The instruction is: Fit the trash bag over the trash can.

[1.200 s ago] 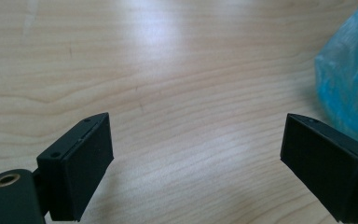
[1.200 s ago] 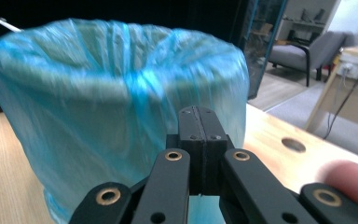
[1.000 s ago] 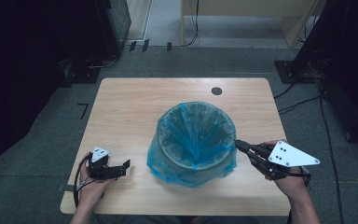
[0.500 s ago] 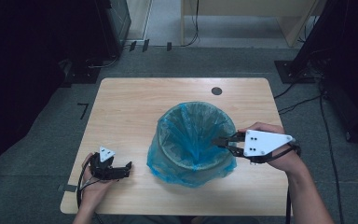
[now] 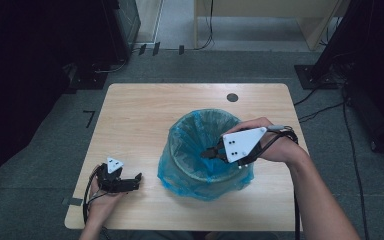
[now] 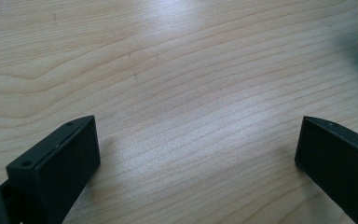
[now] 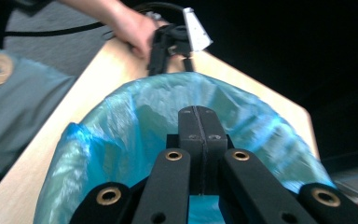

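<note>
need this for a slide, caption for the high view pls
Right gripper, jaws shut, reaches over a bin lined with a blue bag while the left gripper rests open on the wooden table.

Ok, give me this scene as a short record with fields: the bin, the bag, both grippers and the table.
bin: round, lined with the blue bag, standing right of centre on the table
bag: blue plastic, folded over the rim and draped down the outside
right gripper: jaws shut together with nothing between them, over the bin's opening, pointing inward
left gripper: jaws open and empty, resting low at the table's near left, apart from the bin
table: light wood, a dark round hole near its far edge
</note>
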A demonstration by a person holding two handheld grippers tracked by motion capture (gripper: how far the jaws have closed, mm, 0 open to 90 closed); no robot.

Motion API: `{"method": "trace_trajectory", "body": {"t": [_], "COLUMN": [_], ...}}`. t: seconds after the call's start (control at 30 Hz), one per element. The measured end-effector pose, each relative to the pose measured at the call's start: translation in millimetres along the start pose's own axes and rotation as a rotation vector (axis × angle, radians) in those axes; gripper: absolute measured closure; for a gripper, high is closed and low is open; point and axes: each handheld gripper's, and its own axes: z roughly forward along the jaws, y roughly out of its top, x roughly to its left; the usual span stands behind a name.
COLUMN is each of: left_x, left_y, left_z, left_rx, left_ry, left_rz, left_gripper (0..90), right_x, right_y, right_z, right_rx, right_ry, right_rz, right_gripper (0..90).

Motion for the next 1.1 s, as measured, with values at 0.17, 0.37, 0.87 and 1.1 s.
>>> {"method": "trace_trajectory", "body": {"t": [0.17,0.37,0.87,1.1], "left_x": [0.0,0.0,0.0,0.3], "left_y": [0.0,0.0,0.5,1.1], "left_z": [0.0,0.0,0.6,1.2], "left_rx": [0.0,0.0,-0.001,-0.002], "left_ry": [0.0,0.0,0.001,0.001], "left_rz": [0.0,0.0,-0.004,-0.004], "left_gripper": [0.0,0.0,0.0,0.0], "right_x": [-5.3,-12.5,-13.0,-17.3], "right_y": [4.5,4.3,-12.2,-20.6], "right_z": [19.2,39.7,92.7,114.6], "right_rx": [0.056,0.13,0.23,0.284], "right_ry": [0.109,0.186,0.344,0.415], "right_rz": [-0.021,-0.02,-0.008,0.023], "right_gripper": [90.0,90.0,90.0,90.0]}}
